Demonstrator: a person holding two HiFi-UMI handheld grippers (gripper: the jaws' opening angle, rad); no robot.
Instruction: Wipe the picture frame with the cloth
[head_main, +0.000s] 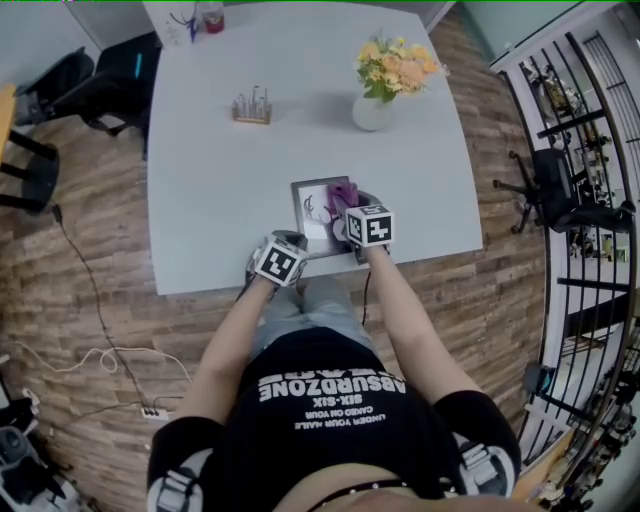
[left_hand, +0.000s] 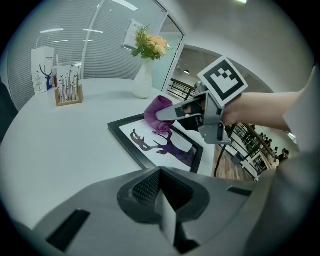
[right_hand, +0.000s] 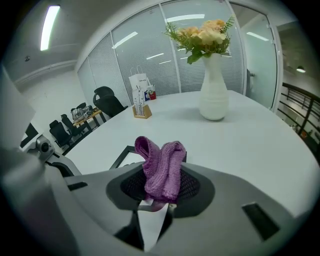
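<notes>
Picture frame lies flat near the white table's front edge. The purple cloth, clamped in the right gripper, meets its far corner, so wiping looks barely begun. The left gripper is closed, empty, alongside.

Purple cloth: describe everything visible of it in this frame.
The cloth is purple, a soft ribbed knit bunched into two upright folds. The right gripper is shut on its lower part, the folds sticking out past the jaws. It is held over the far end of the black picture frame, seemingly touching the picture.
</notes>
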